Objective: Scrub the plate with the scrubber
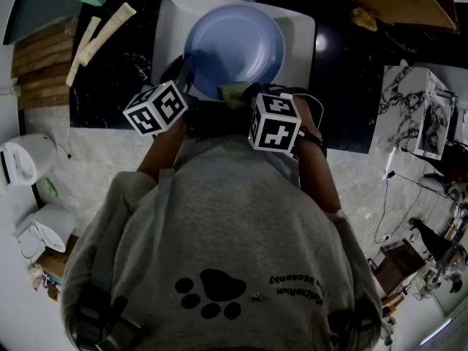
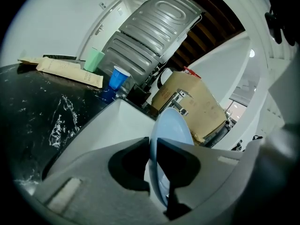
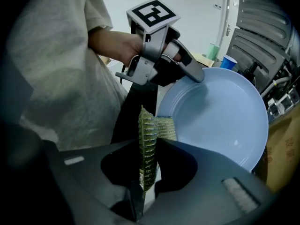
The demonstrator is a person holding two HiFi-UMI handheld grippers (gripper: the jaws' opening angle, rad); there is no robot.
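Left gripper [image 2: 153,146] clenched on the rim of the blue plate [image 2: 174,125], holding it tilted over the white sink [image 1: 170,20]. Right gripper [image 3: 149,149] clenched on the green scrubber [image 3: 147,125], positioned at the plate's near rim. Dark table [image 1: 124,79] surrounds the sink.

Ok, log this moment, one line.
left gripper: shut on plate rim | right gripper: shut on scrubber | plate: tilted over sink
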